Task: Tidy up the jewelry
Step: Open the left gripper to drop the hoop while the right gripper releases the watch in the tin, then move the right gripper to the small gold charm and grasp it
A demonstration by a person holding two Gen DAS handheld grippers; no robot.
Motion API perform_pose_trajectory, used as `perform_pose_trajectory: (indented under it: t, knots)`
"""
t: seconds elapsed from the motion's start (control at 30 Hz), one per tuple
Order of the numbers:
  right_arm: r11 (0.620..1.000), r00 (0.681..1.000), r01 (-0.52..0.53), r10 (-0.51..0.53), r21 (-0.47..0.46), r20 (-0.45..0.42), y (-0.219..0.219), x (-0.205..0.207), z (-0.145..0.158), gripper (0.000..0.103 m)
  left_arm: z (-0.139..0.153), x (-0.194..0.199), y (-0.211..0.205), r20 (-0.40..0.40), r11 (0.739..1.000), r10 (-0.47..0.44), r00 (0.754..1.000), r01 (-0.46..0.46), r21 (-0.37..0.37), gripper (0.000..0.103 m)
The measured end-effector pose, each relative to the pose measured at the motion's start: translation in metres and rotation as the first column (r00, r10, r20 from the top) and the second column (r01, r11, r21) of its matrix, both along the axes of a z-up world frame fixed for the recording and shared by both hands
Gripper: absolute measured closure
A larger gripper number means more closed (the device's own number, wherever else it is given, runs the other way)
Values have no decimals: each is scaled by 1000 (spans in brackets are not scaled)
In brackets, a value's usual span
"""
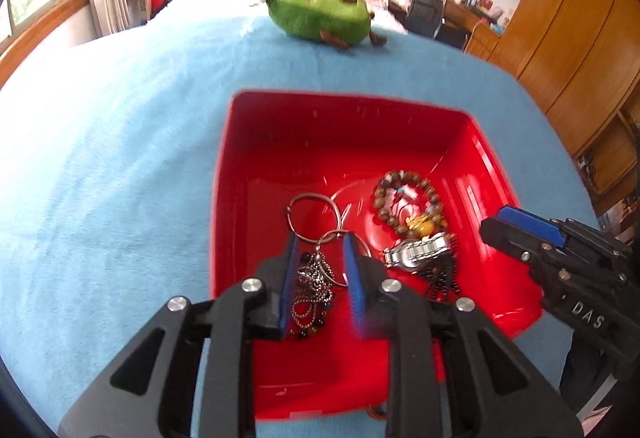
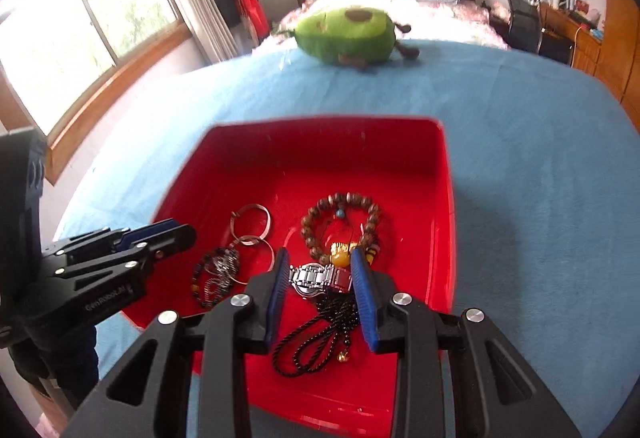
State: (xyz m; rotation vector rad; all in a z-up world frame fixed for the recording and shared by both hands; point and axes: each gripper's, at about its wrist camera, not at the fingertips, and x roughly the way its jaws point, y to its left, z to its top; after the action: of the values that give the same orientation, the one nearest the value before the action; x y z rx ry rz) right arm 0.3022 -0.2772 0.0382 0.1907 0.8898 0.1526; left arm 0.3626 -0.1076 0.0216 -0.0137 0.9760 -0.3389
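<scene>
A red tray (image 1: 280,141) (image 2: 440,222) sits on a blue blanket and holds the jewelry. Inside lie silver bangles (image 1: 312,213) (image 2: 252,222), a brown bead bracelet (image 1: 408,201) (image 2: 344,226), a steel watch (image 1: 416,252) (image 2: 316,278), a black bead necklace (image 1: 442,278) (image 2: 320,334) and a tangled chain with dark beads (image 1: 312,290) (image 2: 218,274). My left gripper (image 1: 320,238) (image 2: 160,234) hovers over the chain, open and holding nothing. My right gripper (image 2: 320,254) (image 1: 494,226) hangs above the watch, open, its blue pads clear of it.
The blue blanket (image 1: 100,177) covers the bed all round the tray. A green avocado plush (image 1: 320,13) (image 2: 348,33) lies beyond the tray's far rim. Wooden wardrobes (image 1: 572,29) stand to the right, windows (image 2: 80,37) to the left.
</scene>
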Motion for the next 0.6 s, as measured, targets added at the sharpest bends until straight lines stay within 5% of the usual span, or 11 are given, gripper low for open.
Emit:
perform_pose_trajectory:
  t: [0.2,0.4,0.6]
  knots:
    - [1000,997,16,-14,-25,75,-1,-25,25,64,39,-39,8,150,999,44,988,-45,5,33]
    - [998,993,24,-17,-55,116,4,-47,36,54,54,-68,11,199,999,42,979,-43,1,22]
    - [997,991,5,5,-77,132,13,-72,41,30,59,-102,15,236,999,37,971,-41,13,16]
